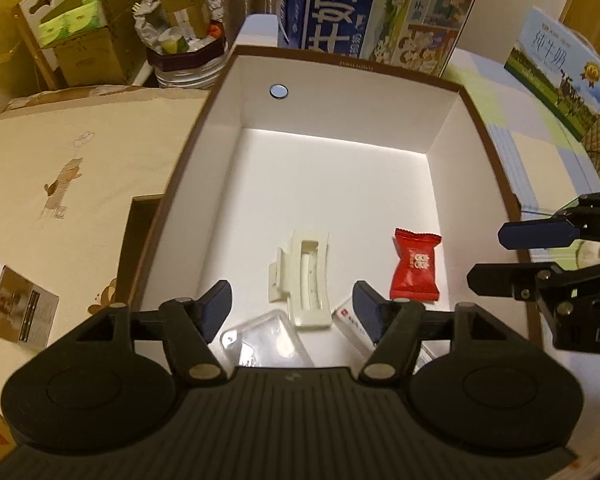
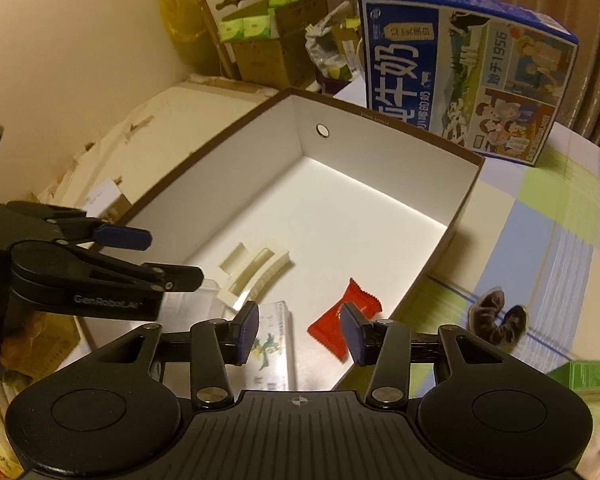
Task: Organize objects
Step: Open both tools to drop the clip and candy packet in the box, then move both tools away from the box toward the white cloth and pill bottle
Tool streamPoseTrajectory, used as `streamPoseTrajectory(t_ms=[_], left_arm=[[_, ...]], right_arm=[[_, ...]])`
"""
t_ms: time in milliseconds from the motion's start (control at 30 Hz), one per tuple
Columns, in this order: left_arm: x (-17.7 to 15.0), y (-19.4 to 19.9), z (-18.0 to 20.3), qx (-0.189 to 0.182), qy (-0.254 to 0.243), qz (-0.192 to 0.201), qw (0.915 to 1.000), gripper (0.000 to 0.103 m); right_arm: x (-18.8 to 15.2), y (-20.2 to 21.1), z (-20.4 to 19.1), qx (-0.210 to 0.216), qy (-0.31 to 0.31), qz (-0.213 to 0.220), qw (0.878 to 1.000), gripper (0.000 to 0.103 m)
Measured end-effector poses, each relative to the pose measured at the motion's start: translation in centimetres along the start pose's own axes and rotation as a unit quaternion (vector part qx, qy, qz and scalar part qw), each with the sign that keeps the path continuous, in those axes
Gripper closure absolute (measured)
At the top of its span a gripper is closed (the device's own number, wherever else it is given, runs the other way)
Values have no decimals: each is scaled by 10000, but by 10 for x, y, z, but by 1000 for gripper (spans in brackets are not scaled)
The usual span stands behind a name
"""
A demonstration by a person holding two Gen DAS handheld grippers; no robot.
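Over the near end of the open white box (image 1: pixel 380 184), left wrist view: left gripper (image 1: pixel 292 308) hangs with its tongs wide and nothing between them. Contents logged on the box floor, all at the near end: one cream hair claw clip (image 1: pixel 302 280), centre; one red wrapped candy (image 1: pixel 416 266), just right of the clip; one clear plastic case (image 1: pixel 266 344), near left, partly hidden by the gripper body; one small white printed carton (image 1: pixel 354 322), near right, partly behind the right-hand finger. Far half of the floor bare. Right gripper (image 1: pixel 488 258) enters at the right edge, beside the box wall, tongs apart, holding nothing.

Right wrist view, over the near right corner of the box: right gripper (image 2: pixel 298 330) wide and unloaded, the candy (image 2: pixel 342 326) below and behind its right finger. Clip (image 2: pixel 256 272), carton (image 2: pixel 274 344) and box (image 2: pixel 380 208) confirmed. Outstanding on the checked tablecloth (image 2: pixel 560 248), outside the box to the right: one dark curled item (image 2: pixel 500 316), kind not discernible.

Judgement: four items stowed; at least that one left to collect; task well advanced, not closed.
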State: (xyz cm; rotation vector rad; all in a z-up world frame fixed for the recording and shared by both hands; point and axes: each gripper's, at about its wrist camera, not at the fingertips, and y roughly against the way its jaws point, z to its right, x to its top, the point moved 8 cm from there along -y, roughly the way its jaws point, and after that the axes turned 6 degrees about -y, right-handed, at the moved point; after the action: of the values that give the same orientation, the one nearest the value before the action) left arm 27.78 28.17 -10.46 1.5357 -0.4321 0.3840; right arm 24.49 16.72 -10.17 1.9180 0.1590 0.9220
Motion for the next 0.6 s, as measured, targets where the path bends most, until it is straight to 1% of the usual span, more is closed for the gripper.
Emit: streamPoseTrajectory(t_ms=[133, 333, 600], left_arm=[[-6, 21, -1, 89, 139, 105, 9998, 35], [-16, 44, 12, 103, 108, 231, 9996, 30], [-31, 65, 33, 127, 110, 306, 9994, 30]], right_arm=[[-7, 15, -4, 77, -56, 94, 9999, 59], [-21, 36, -9, 188, -152, 214, 9995, 59], [-39, 60, -10, 305, -160, 310, 9989, 59]])
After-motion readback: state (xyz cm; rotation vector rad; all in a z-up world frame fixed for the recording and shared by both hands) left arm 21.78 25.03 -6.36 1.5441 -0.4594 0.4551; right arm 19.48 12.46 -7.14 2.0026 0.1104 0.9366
